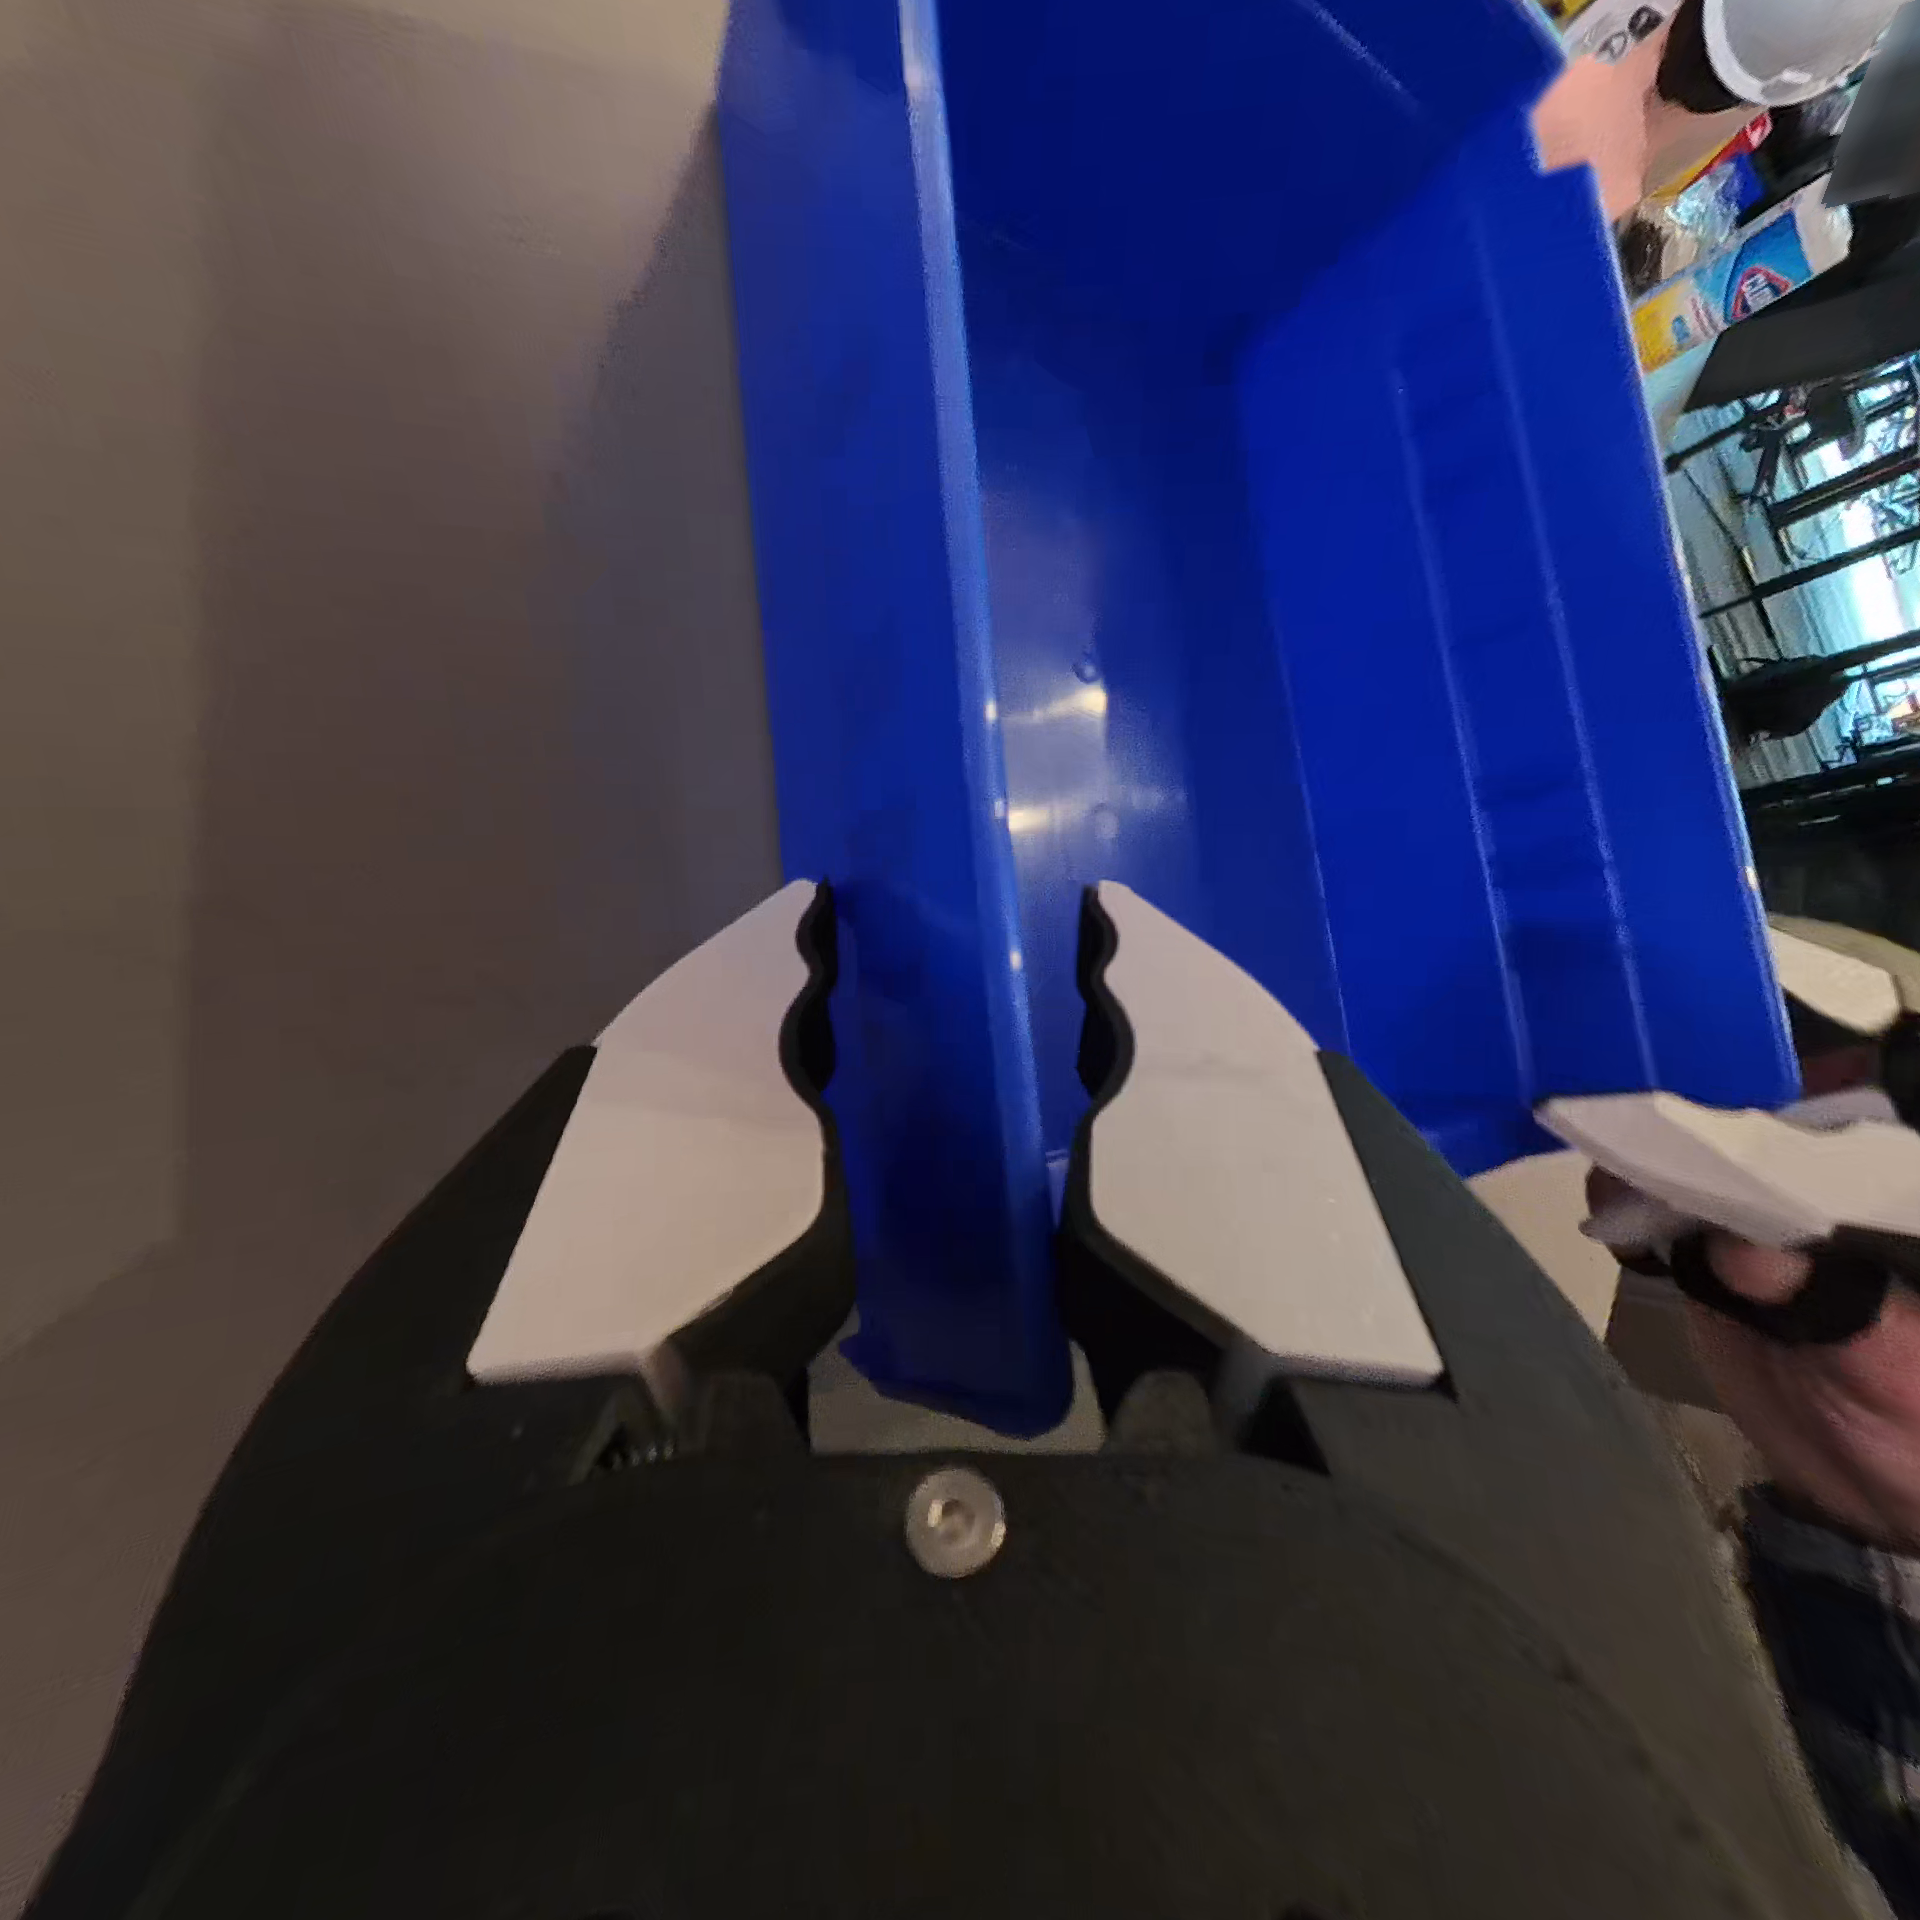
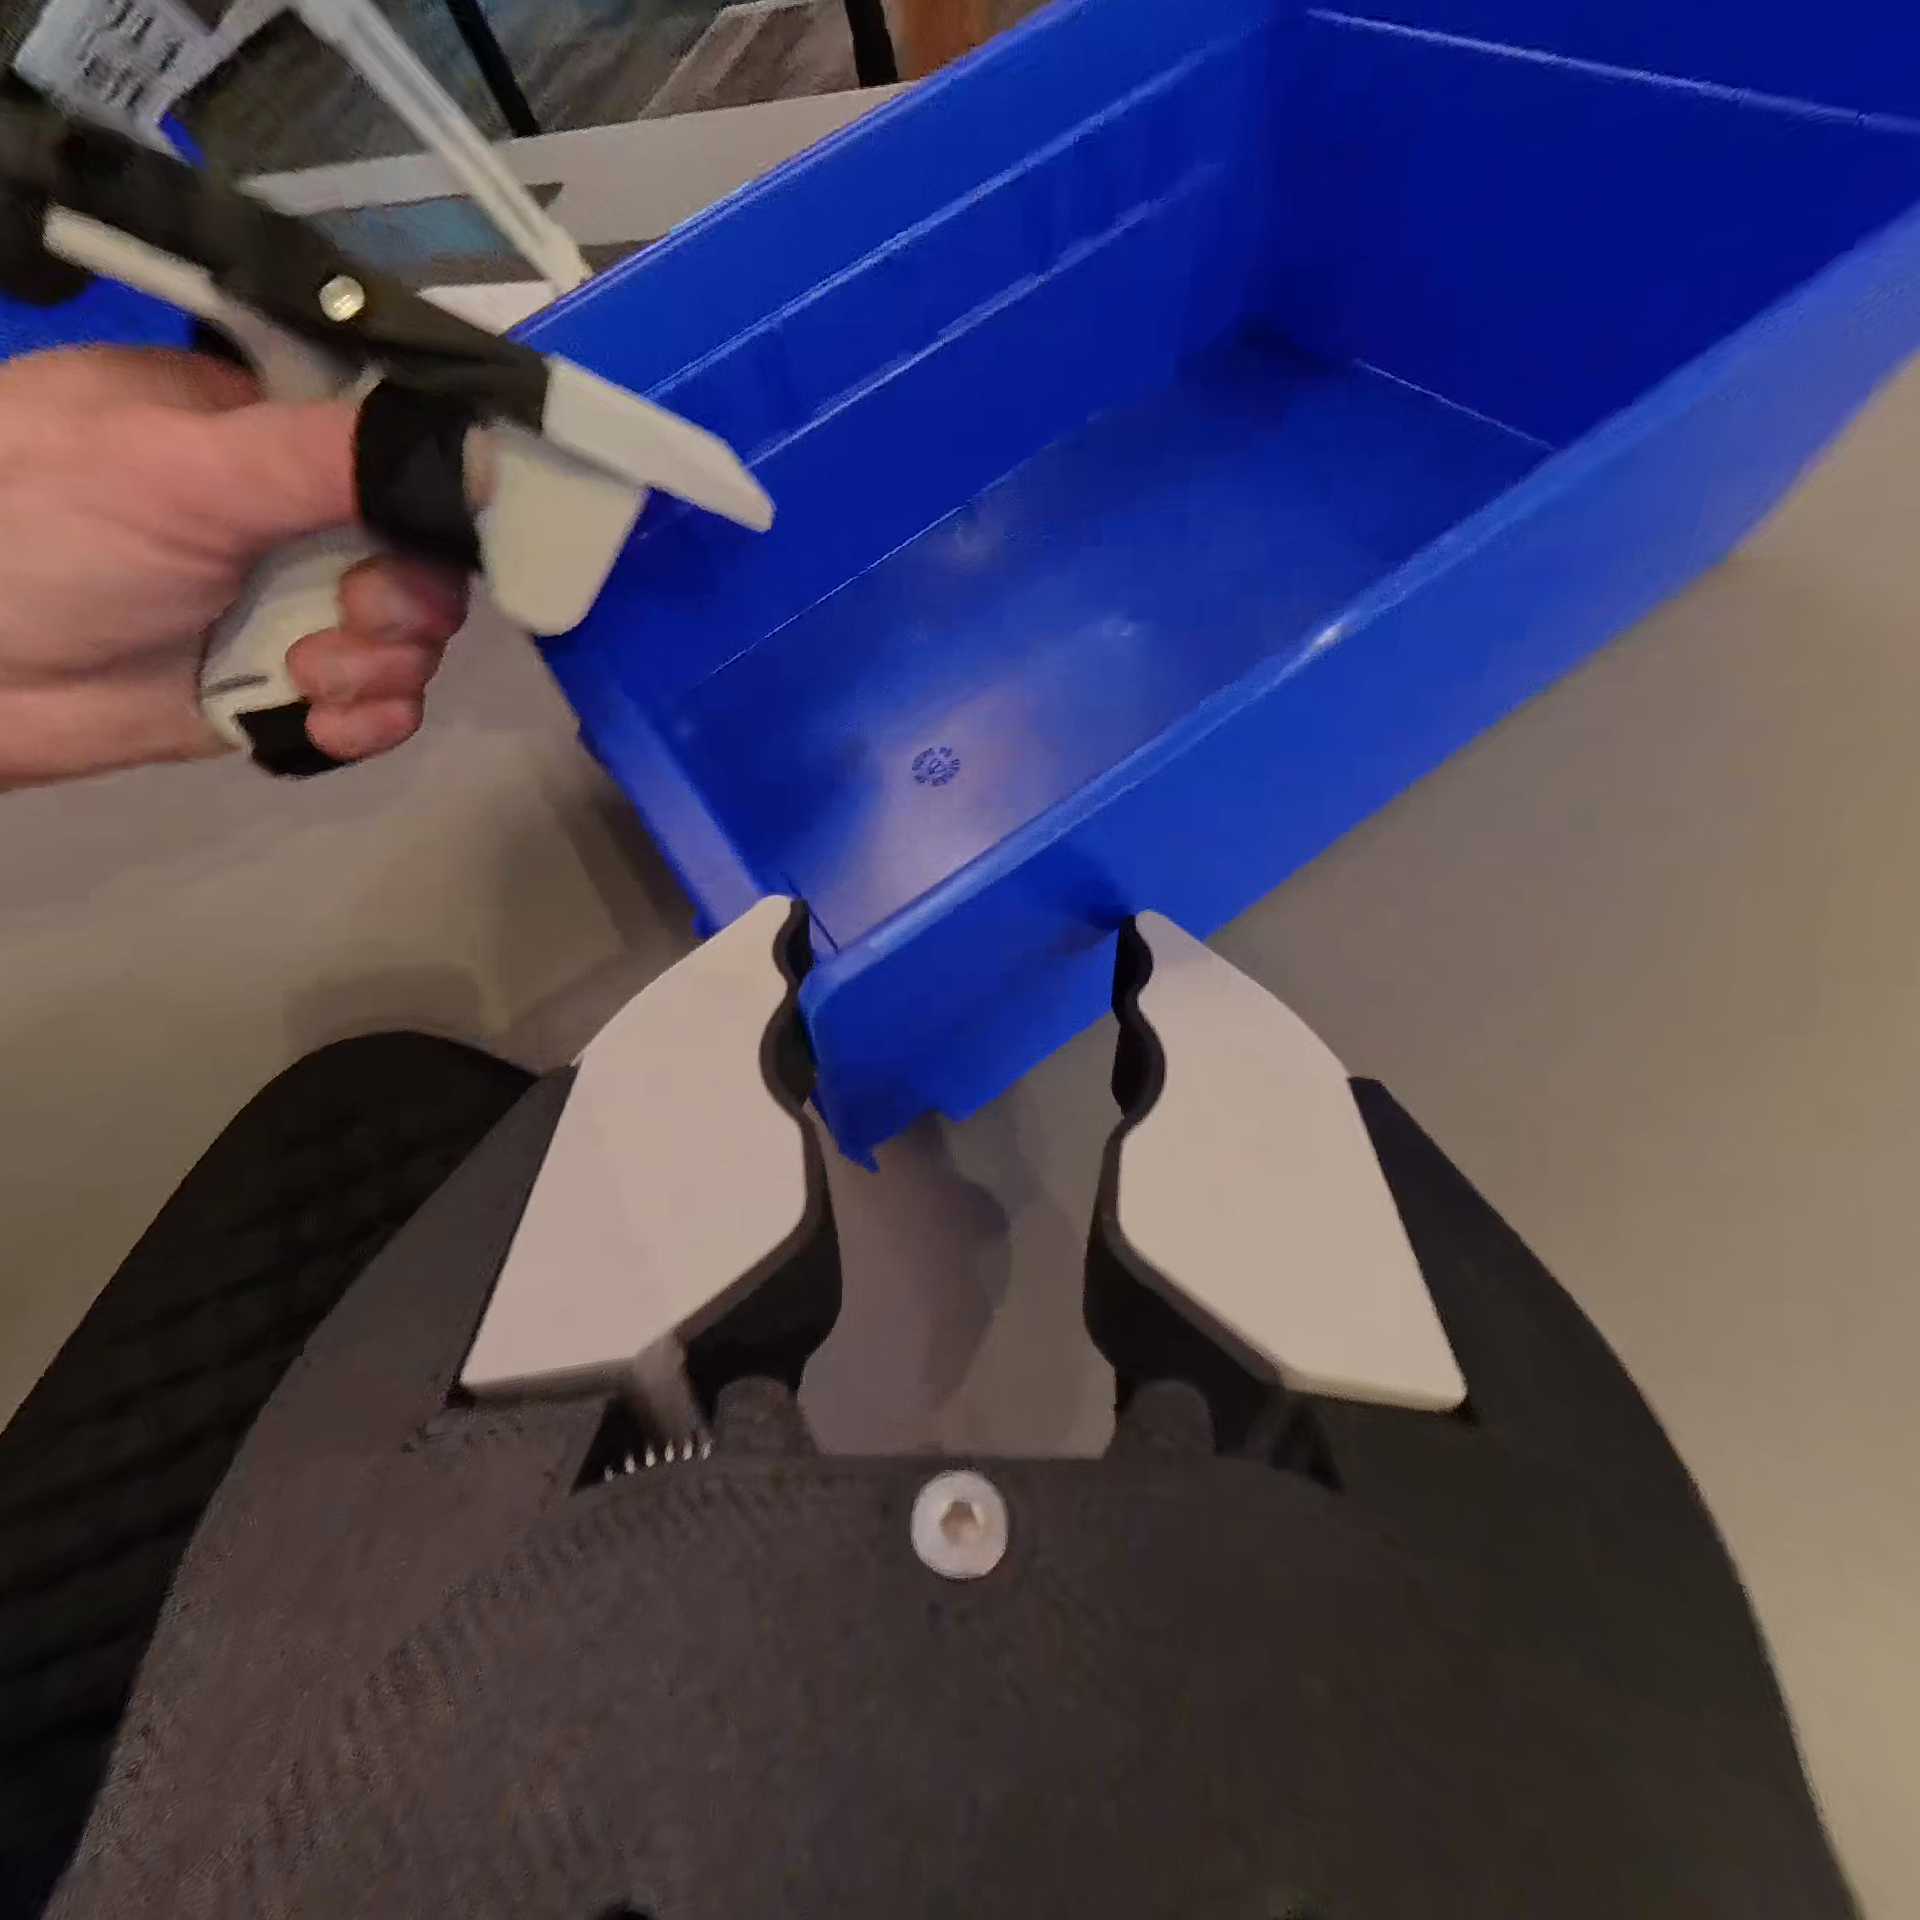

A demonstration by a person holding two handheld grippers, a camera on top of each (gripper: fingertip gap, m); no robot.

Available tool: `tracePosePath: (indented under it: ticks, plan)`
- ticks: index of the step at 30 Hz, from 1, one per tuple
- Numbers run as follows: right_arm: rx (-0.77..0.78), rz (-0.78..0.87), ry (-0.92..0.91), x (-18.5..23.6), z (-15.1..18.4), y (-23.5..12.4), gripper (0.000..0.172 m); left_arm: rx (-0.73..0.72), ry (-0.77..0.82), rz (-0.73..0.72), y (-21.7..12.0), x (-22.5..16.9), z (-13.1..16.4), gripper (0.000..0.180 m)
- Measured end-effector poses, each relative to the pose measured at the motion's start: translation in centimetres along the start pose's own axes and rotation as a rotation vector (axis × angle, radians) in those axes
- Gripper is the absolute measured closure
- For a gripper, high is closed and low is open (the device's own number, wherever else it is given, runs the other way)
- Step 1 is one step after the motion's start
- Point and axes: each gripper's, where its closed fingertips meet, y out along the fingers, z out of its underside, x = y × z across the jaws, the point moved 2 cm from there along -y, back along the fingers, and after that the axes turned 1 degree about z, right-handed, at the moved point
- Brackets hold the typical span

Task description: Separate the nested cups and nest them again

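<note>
A blue plastic bin (image 1: 1143,312) stands empty on the grey table; no cups show. My left gripper (image 1: 954,894) is open astride the bin's long side wall (image 1: 935,1091). Its left pad is at the wall's outer face, and the bin floor shows between the wall and its right pad. In the right wrist view the left gripper (image 2: 623,499) sits at the bin's (image 2: 1143,571) near left corner. My right gripper (image 2: 963,920) is open around the bin's near right corner (image 2: 914,1029). Its left pad meets the corner's edge, and table shows between bin and right pad. The right gripper's finger (image 1: 1683,1143) shows low right in the left wrist view.
The grey table (image 2: 1558,935) runs right of the bin and in front of it. A hand (image 2: 156,540) holds the left gripper's handle. Shelves and clutter (image 1: 1818,623) lie beyond the table. A dark rounded thing (image 2: 208,1247) lies low left.
</note>
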Motion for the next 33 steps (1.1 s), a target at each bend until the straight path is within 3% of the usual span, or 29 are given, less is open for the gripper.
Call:
tracePosePath:
  ticks: [8,18,25,26,27,30,33]
  plan:
    - [-0.056,-0.004,0.111,-6.7,-2.5,1.8,0.131,0.018,-0.102,0.08,1.1,-2.5,0.0,0.112]
    - [-0.009,0.002,0.083,-14.8,-7.1,6.1,0.146,0.01,-0.216,0.113,4.7,-3.5,-3.2,0.11]
    - [0.017,-0.002,0.098,-17.1,-8.4,8.1,0.143,0.033,-0.22,0.129,5.9,-2.9,-5.2,0.104]
    - [0.009,0.023,0.12,-17.4,-8.5,7.8,0.123,0.064,-0.23,0.137,5.7,-2.8,-4.8,0.092]
    - [-0.019,0.045,0.134,-17.5,-8.6,7.2,0.113,0.076,-0.239,0.149,5.3,-2.9,-4.4,0.084]
    - [-0.077,0.119,0.109,-16.6,-8.8,4.3,0.106,0.075,-0.17,0.154,2.7,-3.2,-2.8,0.077]
    - [-0.087,0.111,0.004,-12.4,-9.1,1.7,0.112,0.101,-0.084,0.181,-1.4,-3.5,0.1,0.071]
